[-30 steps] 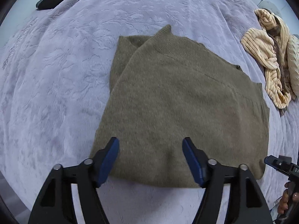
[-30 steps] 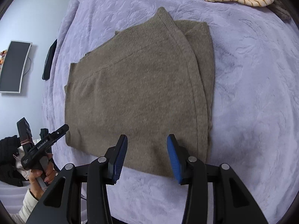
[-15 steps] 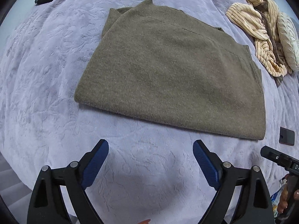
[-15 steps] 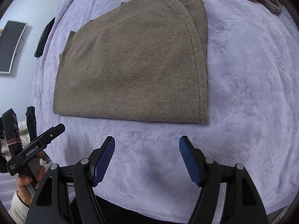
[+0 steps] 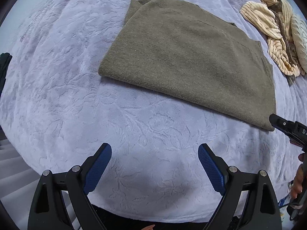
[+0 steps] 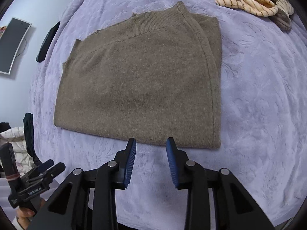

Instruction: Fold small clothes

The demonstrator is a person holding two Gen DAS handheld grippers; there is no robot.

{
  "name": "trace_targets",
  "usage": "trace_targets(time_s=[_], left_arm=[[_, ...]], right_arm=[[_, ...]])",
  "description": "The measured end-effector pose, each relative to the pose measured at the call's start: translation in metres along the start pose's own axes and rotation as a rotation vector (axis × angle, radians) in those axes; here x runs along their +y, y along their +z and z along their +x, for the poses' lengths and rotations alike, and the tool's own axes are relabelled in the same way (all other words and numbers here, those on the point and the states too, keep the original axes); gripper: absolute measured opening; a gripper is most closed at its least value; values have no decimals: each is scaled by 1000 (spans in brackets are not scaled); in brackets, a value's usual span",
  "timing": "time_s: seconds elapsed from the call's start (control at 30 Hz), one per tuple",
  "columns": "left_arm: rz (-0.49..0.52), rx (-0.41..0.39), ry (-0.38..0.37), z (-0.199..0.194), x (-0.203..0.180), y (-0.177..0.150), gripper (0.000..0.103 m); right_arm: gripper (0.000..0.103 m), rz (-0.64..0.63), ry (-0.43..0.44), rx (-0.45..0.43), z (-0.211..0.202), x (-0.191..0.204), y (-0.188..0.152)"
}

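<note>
Folded olive sweater (image 6: 142,80) flat, ribbed collar toward far bed edge

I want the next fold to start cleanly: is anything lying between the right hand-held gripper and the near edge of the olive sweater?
Nothing visible: only bare lilac blanket separates the right hand-held gripper from the olive sweater. Its jaws have just been closing, empty.

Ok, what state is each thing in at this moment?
Brown sweater: folded, lying flat on the bedspread, nothing gripping it.
Striped clothes: crumpled heap, unfolded.
Left gripper: open, empty, over bare bedspread.
Right gripper: jaws just closing, nothing between them, at the sweater's near edge.
</note>
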State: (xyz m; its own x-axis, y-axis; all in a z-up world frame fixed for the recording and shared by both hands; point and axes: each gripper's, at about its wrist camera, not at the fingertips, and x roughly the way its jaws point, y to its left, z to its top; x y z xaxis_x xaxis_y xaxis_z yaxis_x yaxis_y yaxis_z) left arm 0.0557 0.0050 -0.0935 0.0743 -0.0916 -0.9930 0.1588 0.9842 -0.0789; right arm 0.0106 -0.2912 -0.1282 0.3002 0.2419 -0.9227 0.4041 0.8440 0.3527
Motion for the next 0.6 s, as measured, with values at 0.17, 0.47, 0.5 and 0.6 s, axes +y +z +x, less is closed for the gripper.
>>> trace_targets(time_s=[0.17,0.47,0.5,0.6], left_arm=[[-44,11,2,-5,18,-8,92],[-77,14,-49,-4,30,-7,92],[-77,11,-55,-4,30,-7,92],[-74,1,-74,-3,28,-4,92]], right_arm=[[36,25,-49,68,38,-7,5],[36,57,-68,149,55,-28,-19],[37,57,-71,152,54,-28,-20],[39,62,-79,158,50,-27,-22]])
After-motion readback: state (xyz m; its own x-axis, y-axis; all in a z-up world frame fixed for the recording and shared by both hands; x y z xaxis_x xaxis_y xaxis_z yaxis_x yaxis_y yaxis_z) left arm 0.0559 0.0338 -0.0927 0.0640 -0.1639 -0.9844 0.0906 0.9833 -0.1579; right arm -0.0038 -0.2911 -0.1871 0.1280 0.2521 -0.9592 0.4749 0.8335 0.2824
